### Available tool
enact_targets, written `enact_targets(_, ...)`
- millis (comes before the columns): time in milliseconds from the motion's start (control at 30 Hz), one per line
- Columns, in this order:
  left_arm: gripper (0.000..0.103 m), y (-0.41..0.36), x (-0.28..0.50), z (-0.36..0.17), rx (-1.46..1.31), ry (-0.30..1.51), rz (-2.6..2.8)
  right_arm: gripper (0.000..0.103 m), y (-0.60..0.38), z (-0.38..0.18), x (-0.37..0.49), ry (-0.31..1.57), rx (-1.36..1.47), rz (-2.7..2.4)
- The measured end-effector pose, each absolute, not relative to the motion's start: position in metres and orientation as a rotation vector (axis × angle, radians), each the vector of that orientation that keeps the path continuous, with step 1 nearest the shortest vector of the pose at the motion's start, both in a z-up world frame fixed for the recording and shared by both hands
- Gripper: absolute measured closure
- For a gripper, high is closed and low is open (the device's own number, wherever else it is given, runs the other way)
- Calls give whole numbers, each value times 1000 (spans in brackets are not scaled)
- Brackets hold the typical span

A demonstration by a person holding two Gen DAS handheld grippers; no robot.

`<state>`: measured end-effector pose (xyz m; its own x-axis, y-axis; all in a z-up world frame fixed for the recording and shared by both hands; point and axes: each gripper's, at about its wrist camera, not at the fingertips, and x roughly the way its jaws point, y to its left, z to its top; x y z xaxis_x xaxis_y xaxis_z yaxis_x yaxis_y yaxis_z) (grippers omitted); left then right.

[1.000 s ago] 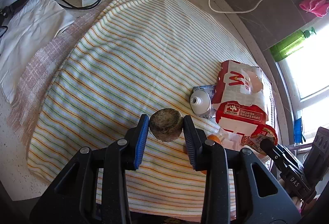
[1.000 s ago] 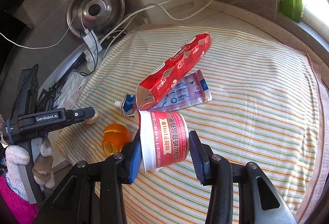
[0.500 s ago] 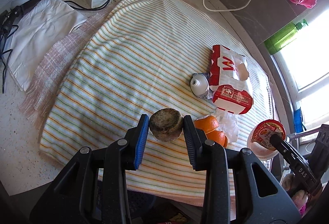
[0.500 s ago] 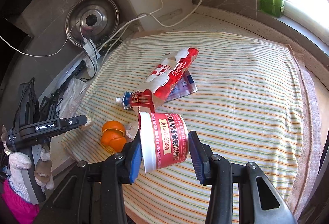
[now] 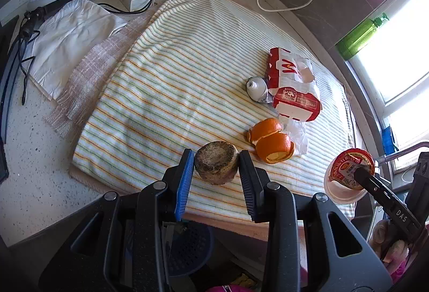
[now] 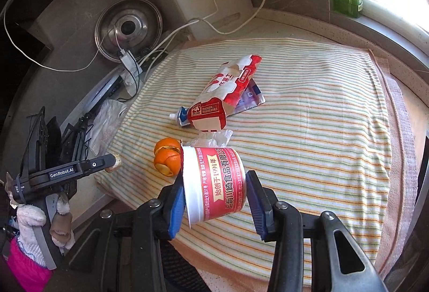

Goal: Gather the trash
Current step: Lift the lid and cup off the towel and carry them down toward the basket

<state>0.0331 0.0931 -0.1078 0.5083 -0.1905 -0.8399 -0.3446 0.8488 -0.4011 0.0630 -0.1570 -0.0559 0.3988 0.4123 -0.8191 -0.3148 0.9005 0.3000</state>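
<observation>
While both loads hang clear of the cloth: carry step, judged.
Left gripper (image 5: 216, 167): pinching a brown lump (image 5: 216, 165) between both pads, over the cloth's near edge.
Right gripper (image 6: 215, 190): clamped on a red cup (image 6: 217, 183), held on its side, rim toward the left.
Cloth (image 5: 171, 72): striped, bearing peel (image 5: 270, 140), a wrapper (image 5: 297, 133), a carton (image 5: 293, 89) and a tube (image 5: 256, 89) half under it.
Bin (image 5: 187, 246): dark mesh, below the counter edge, under the left gripper.
Next move: likely lowering both over the bin, then spreading the fingers; peel and carton left to fetch.
Hidden: most of the bin, behind the gripper bodies.
Hard to make out: what the lump is; whether the cup holds anything.
</observation>
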Motion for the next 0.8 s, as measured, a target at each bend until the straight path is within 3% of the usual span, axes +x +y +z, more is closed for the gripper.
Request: enact_targets(800, 69, 66, -55, -134, -513, 1135, 26, 60, -115, -87, -28, 1167, 108, 531)
